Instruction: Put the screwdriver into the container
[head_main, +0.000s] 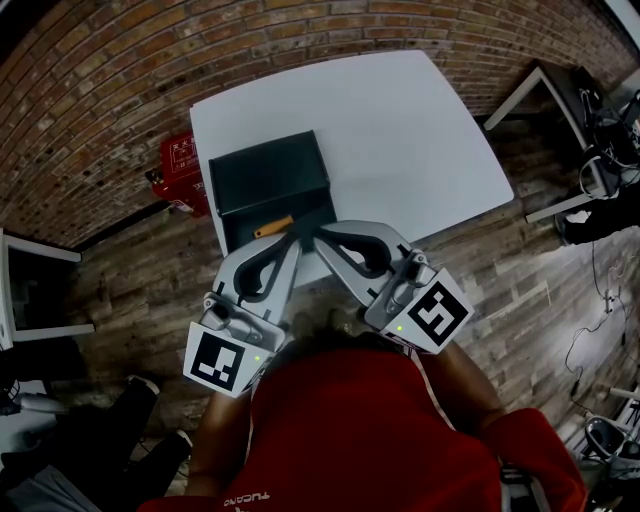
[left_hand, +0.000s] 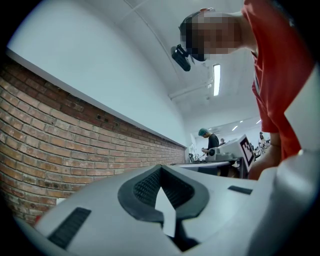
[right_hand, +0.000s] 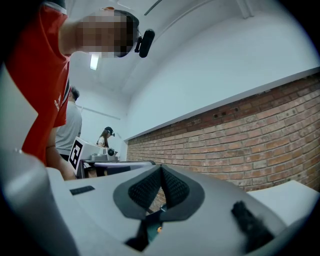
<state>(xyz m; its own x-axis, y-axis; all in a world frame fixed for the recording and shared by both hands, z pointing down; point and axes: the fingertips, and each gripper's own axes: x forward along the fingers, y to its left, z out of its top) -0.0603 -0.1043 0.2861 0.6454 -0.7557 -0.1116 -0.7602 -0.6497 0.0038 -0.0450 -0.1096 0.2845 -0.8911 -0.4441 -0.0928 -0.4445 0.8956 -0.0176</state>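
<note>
Left claw (head_main: 296, 238) and right claw (head_main: 313, 238) are pinched closed, empty, beside the screwdriver (head_main: 273, 228) lying in the container (head_main: 268, 172).

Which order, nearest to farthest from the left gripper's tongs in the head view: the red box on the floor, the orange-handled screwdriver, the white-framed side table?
1. The orange-handled screwdriver, just left of the left gripper, inside the dark container.
2. The red box, on the floor left of the table.
3. The white-framed side table, far upper right.
</note>
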